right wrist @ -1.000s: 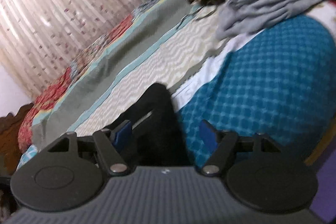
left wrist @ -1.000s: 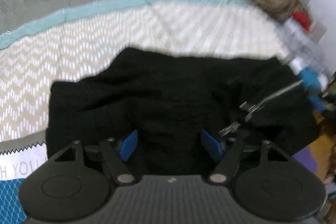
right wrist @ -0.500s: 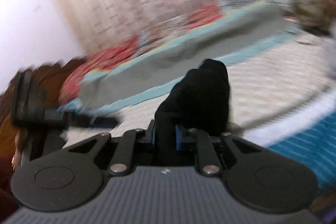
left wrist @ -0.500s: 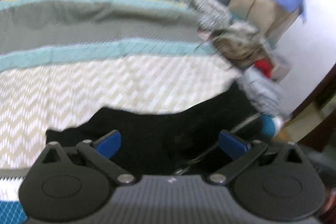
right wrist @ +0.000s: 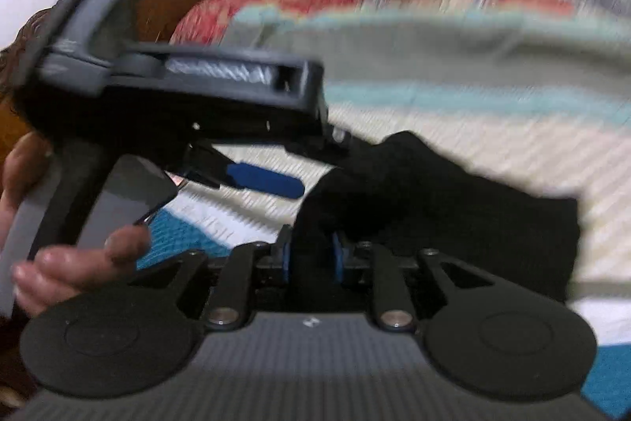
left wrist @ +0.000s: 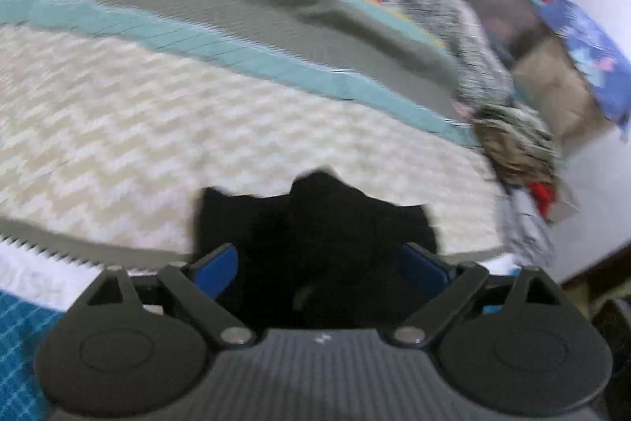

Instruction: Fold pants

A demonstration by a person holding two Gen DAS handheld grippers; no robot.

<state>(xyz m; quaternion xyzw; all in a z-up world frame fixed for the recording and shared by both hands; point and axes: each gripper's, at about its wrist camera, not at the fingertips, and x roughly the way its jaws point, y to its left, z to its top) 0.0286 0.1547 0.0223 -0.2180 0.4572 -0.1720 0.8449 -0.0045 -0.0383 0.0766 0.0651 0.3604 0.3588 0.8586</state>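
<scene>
step: carry the pinched fold across, keep the cloth taut, lay edges even | right hand-held gripper (right wrist: pixel 309 259): clamped on a bunch of the pants (right wrist: pixel 445 200), jaws just eased slightly wider | left hand-held gripper (left wrist: pixel 319 263): spread wide, pads clear of cloth, jaws just narrowed slightly | pants: black, soft, bunched, lying on the bed (left wrist: pixel 157 129)

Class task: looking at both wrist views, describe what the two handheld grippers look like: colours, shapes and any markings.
Both match. The left gripper and right gripper each have a grey ribbed body with a tiny white mark, two round black discs, black linkage arms with silver pivots, and blue finger pads. From the right wrist view, the left gripper shows a dark pistol-style handle in a bare hand; no sleeve is visible.
</scene>
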